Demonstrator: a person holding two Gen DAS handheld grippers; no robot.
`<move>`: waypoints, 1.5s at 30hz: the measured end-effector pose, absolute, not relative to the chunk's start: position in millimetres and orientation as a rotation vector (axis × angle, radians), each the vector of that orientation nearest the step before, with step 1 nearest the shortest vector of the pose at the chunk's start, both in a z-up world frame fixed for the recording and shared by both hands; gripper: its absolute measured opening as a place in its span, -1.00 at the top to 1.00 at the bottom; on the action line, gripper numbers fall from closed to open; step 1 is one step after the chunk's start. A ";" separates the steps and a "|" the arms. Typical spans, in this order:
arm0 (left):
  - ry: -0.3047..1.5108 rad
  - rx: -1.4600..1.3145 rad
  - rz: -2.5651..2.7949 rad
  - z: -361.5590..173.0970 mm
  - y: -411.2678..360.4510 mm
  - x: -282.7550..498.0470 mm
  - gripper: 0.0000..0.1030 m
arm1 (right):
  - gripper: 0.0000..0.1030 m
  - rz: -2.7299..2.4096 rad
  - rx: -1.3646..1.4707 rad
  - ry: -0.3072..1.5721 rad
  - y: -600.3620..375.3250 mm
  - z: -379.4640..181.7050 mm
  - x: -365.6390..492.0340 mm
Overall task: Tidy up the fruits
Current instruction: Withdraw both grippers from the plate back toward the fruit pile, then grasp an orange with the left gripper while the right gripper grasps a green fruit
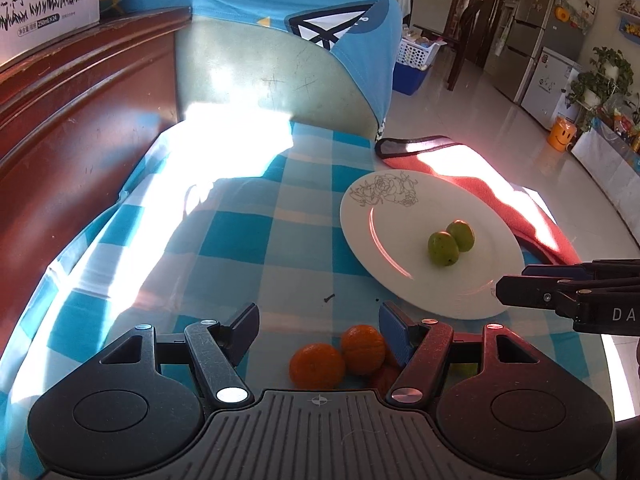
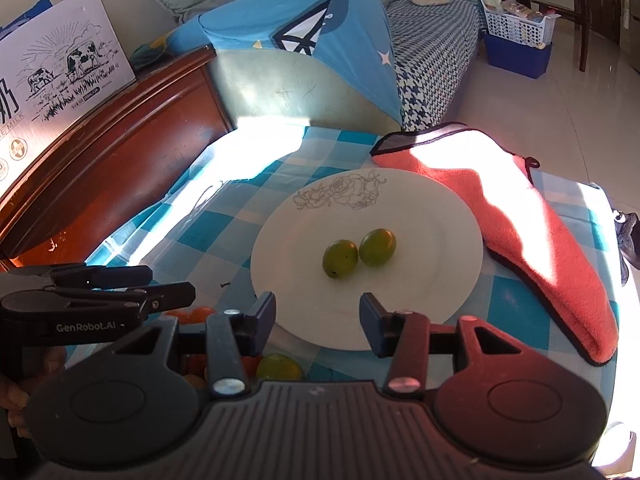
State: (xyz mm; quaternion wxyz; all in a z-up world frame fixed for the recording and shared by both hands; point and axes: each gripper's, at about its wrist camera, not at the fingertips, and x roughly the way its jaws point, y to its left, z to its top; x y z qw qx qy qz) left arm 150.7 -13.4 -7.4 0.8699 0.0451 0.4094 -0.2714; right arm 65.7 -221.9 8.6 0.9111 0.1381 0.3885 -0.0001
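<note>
A white plate [image 1: 400, 280] [image 2: 432, 280] with a rose drawing lies on the blue checked tablecloth. Two green fruits [image 1: 451, 242] [image 2: 359, 253] rest side by side near its middle. My left gripper [image 1: 319, 320] is open above the cloth, nothing between its fingers; two oranges [image 1: 340, 356] sit just below it, by its right finger. My right gripper [image 2: 318, 312] is open over the plate's near rim, empty. Another green fruit [image 2: 279, 367] and orange pieces [image 2: 192, 314] lie under it, partly hidden. Each gripper shows at the edge of the other view.
A red-orange towel [image 2: 540, 240] [image 1: 480, 188] lies right of the plate. A wooden headboard [image 1: 72, 128] runs along the left, with a milk carton box [image 2: 60, 76] on it. Behind the table stands a chair draped in blue cloth [image 1: 288, 12]. A tiny dark speck [image 1: 329, 298] lies on the tablecloth.
</note>
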 end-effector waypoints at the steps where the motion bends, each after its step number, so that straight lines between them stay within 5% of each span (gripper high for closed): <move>1: 0.861 0.094 -0.567 -9.0 -11.0 148.8 -0.28 | 0.08 0.001 0.288 0.802 -221.3 8.5 64.0; 29: 0.883 0.091 -0.579 -30.0 -0.6 142.7 -0.06 | 0.08 -0.047 0.312 0.948 -205.9 -25.5 37.3; 35: 0.901 0.104 -0.592 -35.9 -5.1 143.5 0.19 | 0.09 -0.053 0.286 0.961 -200.6 -29.9 40.6; 45: 0.898 0.103 -0.570 -38.8 -4.2 146.6 0.20 | 0.20 -0.057 0.290 0.963 -200.5 -30.1 42.1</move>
